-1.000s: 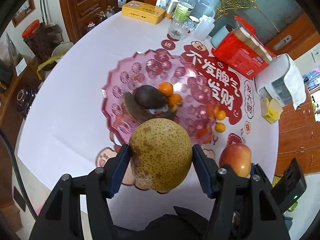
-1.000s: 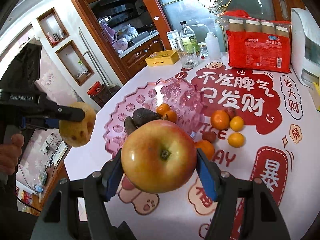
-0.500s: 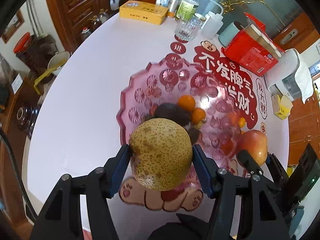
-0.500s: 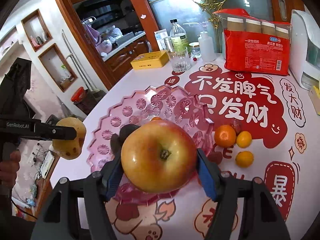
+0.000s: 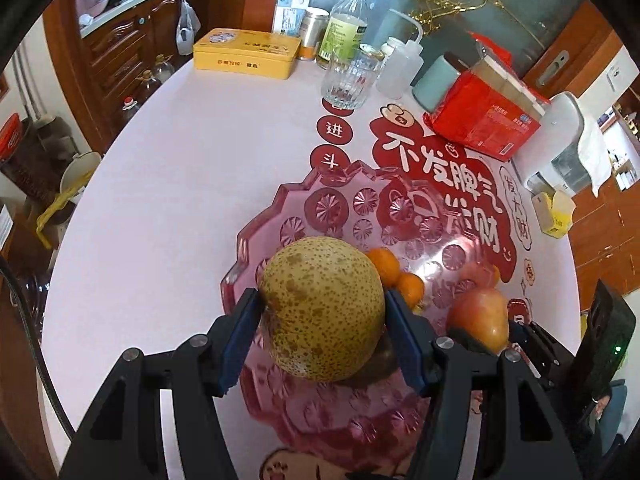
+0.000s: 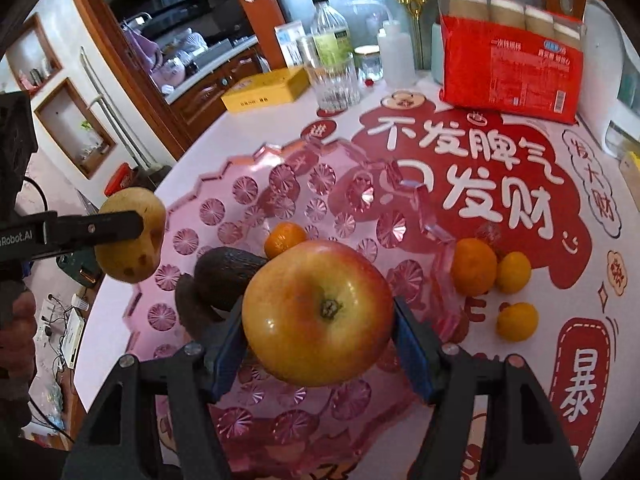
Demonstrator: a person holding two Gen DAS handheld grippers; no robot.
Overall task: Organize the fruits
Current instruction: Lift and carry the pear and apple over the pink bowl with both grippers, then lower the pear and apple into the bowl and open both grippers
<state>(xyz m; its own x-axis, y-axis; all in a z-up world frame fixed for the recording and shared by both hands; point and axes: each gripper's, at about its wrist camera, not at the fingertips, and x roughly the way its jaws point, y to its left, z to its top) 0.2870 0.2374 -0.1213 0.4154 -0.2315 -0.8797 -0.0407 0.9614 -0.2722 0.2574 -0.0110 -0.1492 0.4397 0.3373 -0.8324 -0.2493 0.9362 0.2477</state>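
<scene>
On the left, the left gripper (image 5: 322,332) was clamped on a speckled brown pear (image 5: 322,308) — both blue pads pressed against its flanks, the fruit hanging clear above the near-left part of the pink cut-glass fruit tray (image 5: 320,204). In the right wrist view the same pear (image 6: 132,236) showed at the tray's left edge, just over the rim rather than over the middle. Below and beyond it, inside the tray, lay a dark avocado (image 6: 228,276) with a second dark fruit against it, and a small orange (image 6: 284,238) just behind.

Toward the right, the right gripper (image 6: 320,340) was closed on a red-yellow apple (image 6: 318,312), stem end facing the camera, held over the tray's near-right part, close beside the avocado. Further right still, outside the tray rim on the printed table cover (image 6: 460,200), sat three loose mandarins (image 6: 474,266), near each other and well apart from either gripper.

The relation that mattered — both held fruits lay above the tray, which sat below and slightly ahead of each gripper, so the coming move was probably a short lowering. The apple was nearer the tray's centre and the crowded avocado; the pear had freer floor beneath it but looked likely to need carrying inward from the rim first.
</scene>
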